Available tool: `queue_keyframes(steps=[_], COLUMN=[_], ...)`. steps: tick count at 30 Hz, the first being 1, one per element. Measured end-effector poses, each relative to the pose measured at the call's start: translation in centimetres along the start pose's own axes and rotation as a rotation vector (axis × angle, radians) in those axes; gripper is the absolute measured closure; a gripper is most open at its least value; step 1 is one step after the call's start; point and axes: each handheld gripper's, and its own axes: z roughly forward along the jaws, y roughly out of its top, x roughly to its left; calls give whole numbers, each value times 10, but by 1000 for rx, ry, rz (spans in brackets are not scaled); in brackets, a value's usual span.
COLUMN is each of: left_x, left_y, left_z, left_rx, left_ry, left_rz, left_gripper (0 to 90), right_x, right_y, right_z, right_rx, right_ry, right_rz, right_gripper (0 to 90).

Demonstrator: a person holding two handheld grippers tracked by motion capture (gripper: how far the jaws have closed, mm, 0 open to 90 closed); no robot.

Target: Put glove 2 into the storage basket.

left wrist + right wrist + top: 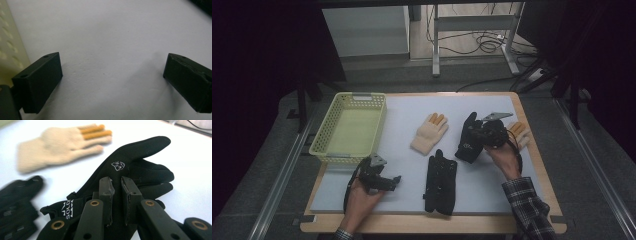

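Note:
A black glove (465, 146) hangs tilted at the right of the white mat (402, 150), and my right gripper (480, 135) is shut on it. In the right gripper view the pads (107, 188) pinch the fabric of this black glove (135, 160) near its back, with the fingers pointing right. A second black glove (440, 182) lies flat at the front centre. A cream glove with orange fingertips (429, 132) lies in the middle, and another cream glove (519, 133) sits partly hidden behind the right hand. My left gripper (393, 181) rests open at the front left, jaws wide over bare mat (112, 37).
A pale yellow perforated basket (349, 127) stands at the left of the mat with nothing in it, and its wall (8, 50) shows beside the left jaw. The wooden table edge (432, 224) runs along the front. Cables and a metal frame lie on the floor beyond.

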Motion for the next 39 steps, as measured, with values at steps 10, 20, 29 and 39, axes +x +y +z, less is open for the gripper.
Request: queue_keyframes(steps=[10,20,29,39], left_x=[0,0,0,0], left_y=[0,0,0,0], left_z=[0,0,0,0], left_rx=[-3,1,-5,0], left_ry=[1,-1,1,1], left_rz=[-1,0,-4,0], left_gripper=[21,21,21,21], right_x=[40,99,140,152], right_y=[4,-4,-22,-52], right_z=[-46,-70,-38,-4], right_rx=[-43,-63,-25,39], right_ry=[112,293,324,219], right_rz=[-82,-109,-155,-194], right_gripper=[782,778,771,472])
